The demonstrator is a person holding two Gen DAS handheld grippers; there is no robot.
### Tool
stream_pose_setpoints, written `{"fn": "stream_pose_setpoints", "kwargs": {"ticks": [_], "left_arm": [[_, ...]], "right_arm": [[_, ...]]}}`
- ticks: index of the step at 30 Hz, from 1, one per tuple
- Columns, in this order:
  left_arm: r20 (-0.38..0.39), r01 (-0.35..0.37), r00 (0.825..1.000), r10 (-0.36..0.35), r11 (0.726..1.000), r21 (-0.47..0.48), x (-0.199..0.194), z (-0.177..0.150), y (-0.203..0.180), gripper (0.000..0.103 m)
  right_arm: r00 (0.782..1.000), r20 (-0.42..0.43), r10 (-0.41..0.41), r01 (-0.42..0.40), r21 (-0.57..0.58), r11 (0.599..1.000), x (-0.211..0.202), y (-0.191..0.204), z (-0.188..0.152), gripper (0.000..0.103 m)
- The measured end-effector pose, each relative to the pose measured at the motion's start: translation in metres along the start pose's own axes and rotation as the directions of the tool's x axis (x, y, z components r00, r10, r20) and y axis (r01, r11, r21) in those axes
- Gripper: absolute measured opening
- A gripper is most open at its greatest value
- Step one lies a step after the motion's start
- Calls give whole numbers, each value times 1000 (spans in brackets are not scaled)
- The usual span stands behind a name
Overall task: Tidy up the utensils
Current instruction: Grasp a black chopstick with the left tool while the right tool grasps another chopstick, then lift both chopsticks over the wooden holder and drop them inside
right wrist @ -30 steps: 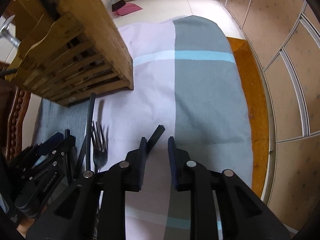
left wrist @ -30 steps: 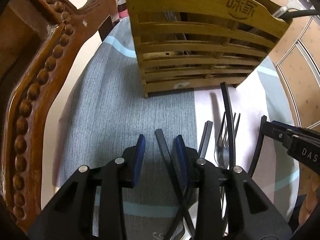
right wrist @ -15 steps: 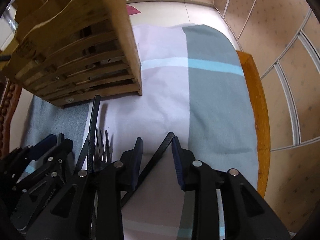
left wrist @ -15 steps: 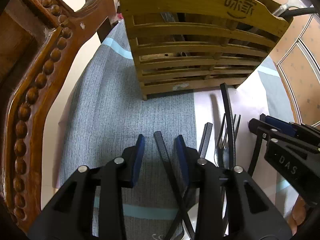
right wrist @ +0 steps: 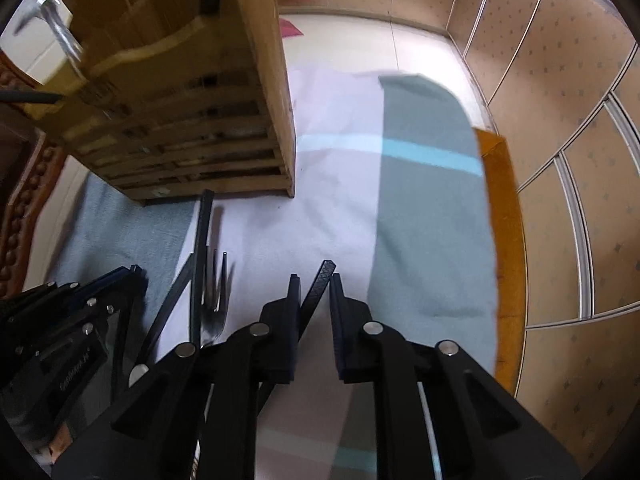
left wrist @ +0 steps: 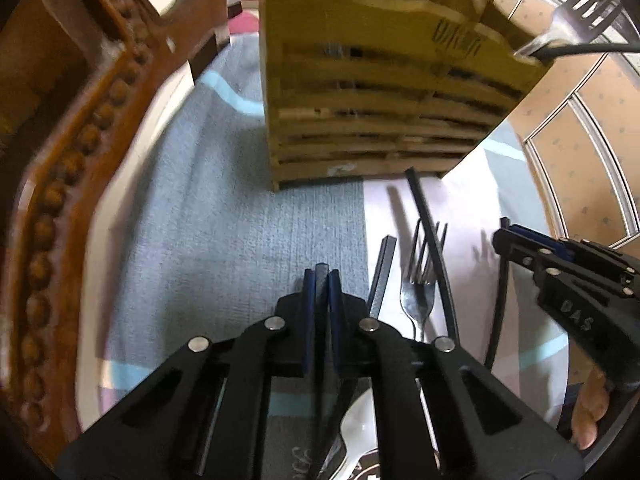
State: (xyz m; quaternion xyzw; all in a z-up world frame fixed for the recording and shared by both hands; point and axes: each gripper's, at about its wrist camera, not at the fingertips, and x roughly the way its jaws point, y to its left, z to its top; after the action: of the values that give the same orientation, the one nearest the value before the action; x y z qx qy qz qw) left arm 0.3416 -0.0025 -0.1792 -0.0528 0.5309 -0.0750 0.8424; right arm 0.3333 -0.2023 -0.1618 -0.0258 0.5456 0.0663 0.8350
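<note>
My left gripper (left wrist: 321, 276) is shut on a black chopstick (left wrist: 321, 320), its tip showing between the blue pads. My right gripper (right wrist: 314, 286) has its jaws narrowly apart around another black chopstick (right wrist: 318, 286); whether it grips it is unclear. It also shows in the left wrist view (left wrist: 520, 248). A steel fork (left wrist: 420, 284) and more black chopsticks (left wrist: 428, 236) lie on the cloth between the grippers. The slatted wooden utensil holder (left wrist: 380, 92) stands just beyond, with a fork (left wrist: 576, 16) sticking out of it.
A carved wooden chair back (left wrist: 72, 152) stands at the left. The grey, pink and blue cloth (right wrist: 424, 208) covers the table, whose orange edge (right wrist: 504, 232) shows at right. A white spoon on a plate (left wrist: 356, 432) lies under my left gripper.
My left gripper has shut on the chopstick and lifted it. My right gripper has narrowed around its chopstick and moved towards the holder. Both views are blurred by motion.
</note>
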Motion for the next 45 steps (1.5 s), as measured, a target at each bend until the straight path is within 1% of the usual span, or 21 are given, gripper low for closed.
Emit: {"fn": "stream_pose_setpoints", "kwargs": {"ticks": [5, 7, 8, 10, 11, 13, 16, 21, 23, 27, 29, 30, 31, 32, 33, 35, 38, 40, 42, 43, 45], "left_arm": [[75, 37, 997, -37, 999, -4, -27, -2, 5, 7], [81, 46, 996, -46, 999, 6, -31, -5, 5, 7], [73, 45, 996, -46, 999, 8, -31, -6, 6, 7], [25, 28, 999, -28, 1000, 11, -23, -10, 6, 7], [7, 18, 1000, -18, 1000, 11, -20, -12, 7, 7], [-42, -13, 999, 13, 1000, 14, -13, -17, 4, 7], [-75, -33, 997, 34, 999, 18, -4, -19, 11, 7], [-81, -59, 995, 61, 998, 34, -1, -23, 6, 7], [-85, -73, 993, 77, 996, 46, 0, -21, 6, 7], [-82, -105, 990, 111, 992, 75, 2, -23, 0, 8], [-77, -122, 989, 129, 989, 90, 8, -26, -14, 9], [-75, -127, 988, 134, 987, 95, 9, -27, -18, 9], [-74, -130, 988, 138, 987, 98, 9, -27, -19, 9], [-74, -128, 988, 135, 987, 95, 10, -27, -21, 8], [-74, -129, 988, 136, 987, 91, 16, -22, -32, 8], [-56, -138, 988, 143, 987, 82, 11, -19, -30, 7], [17, -111, 994, 110, 992, 53, -17, -16, -27, 7], [75, -98, 993, 95, 995, 36, -43, -14, -29, 7], [140, -88, 987, 82, 996, 35, -71, -15, -33, 7], [187, -88, 979, 80, 996, 34, -92, -15, -36, 7], [247, -86, 966, 75, 996, 33, -120, -19, -41, 7]], "right_arm": [[996, 69, 62, -64, 35, 997, -34, -14, -1, 14], [994, 82, 72, -75, 43, 996, -45, -18, 0, 14], [995, 73, 72, -75, 40, 996, -47, -21, -1, 14], [997, 32, 73, -74, 17, 997, -42, -19, -3, 14], [998, -10, 60, -60, -14, 998, -33, -17, -6, 14], [998, -67, 8, -13, -73, 997, -17, -11, -11, 14], [992, -111, -55, 38, -151, 988, 1, 1, -17, 14], [988, -122, -95, 72, -175, 982, 8, 8, -19, 16], [988, -119, -100, 80, -164, 983, 7, 7, -17, 30], [987, -120, -106, 90, -138, 986, 14, 6, -17, 31], [988, -125, -96, 81, -122, 989, 15, 6, -18, 31], [988, -123, -94, 80, -116, 990, 15, 6, -17, 31], [989, -124, -85, 72, -111, 991, 15, 6, -17, 23], [990, -128, -66, 53, -105, 993, 14, 5, -17, 12], [990, -132, -46, 34, -96, 995, 14, 4, -16, 12], [992, -123, -37, 28, -74, 997, 9, 1, -16, 11], [997, -73, -17, 14, -46, 999, -10, -3, -12, 10], [1000, -31, 1, -2, -36, 999, -29, -5, -11, 10], [1000, 18, 12, -12, -34, 999, -52, -7, -10, 9], [999, 50, 16, -14, -37, 999, -66, -8, -10, 9], [994, 104, 23, -18, -45, 999, -89, -8, -12, 8]]}}
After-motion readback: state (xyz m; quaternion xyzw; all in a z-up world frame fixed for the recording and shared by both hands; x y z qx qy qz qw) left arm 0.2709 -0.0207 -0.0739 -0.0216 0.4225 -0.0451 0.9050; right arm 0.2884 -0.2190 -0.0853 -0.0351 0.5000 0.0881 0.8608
